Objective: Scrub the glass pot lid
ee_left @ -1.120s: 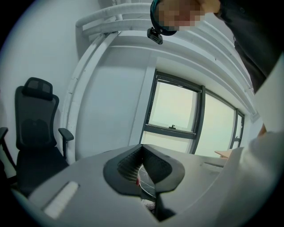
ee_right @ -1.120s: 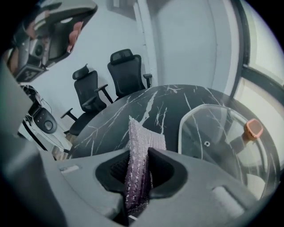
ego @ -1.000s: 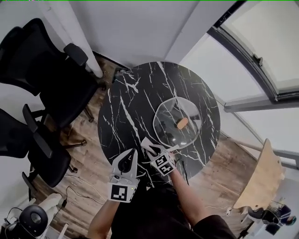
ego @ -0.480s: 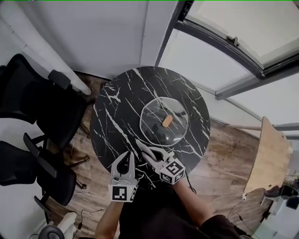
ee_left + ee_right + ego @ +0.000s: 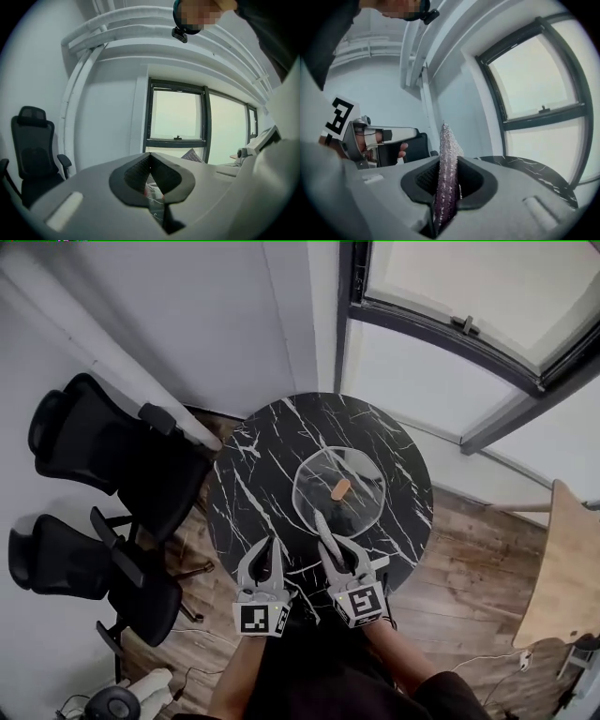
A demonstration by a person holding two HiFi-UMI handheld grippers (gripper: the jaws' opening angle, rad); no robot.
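Note:
The glass pot lid (image 5: 339,491) with its wooden knob (image 5: 340,488) lies flat on the round black marble table (image 5: 253,474). My right gripper (image 5: 329,542) hovers over the table's near edge, just short of the lid. It is shut on a purple glittery scrubber (image 5: 446,145) that sticks out past the jaws (image 5: 322,520). My left gripper (image 5: 271,544) is beside it to the left, over the table's front edge, jaws shut with nothing held. In the left gripper view the left gripper (image 5: 150,165) points at a wall and window. The right gripper view shows the left gripper (image 5: 375,138).
Two black office chairs (image 5: 122,456) (image 5: 75,559) stand left of the table on the wooden floor. A large window (image 5: 469,296) is behind the table. A light wooden board (image 5: 562,559) is at the right edge. Cables lie on the floor (image 5: 187,676).
The head camera has shifted, so the table sits more centrally. My right gripper has turned from pointing left to pointing straight at the lid. The left gripper stays beside it.

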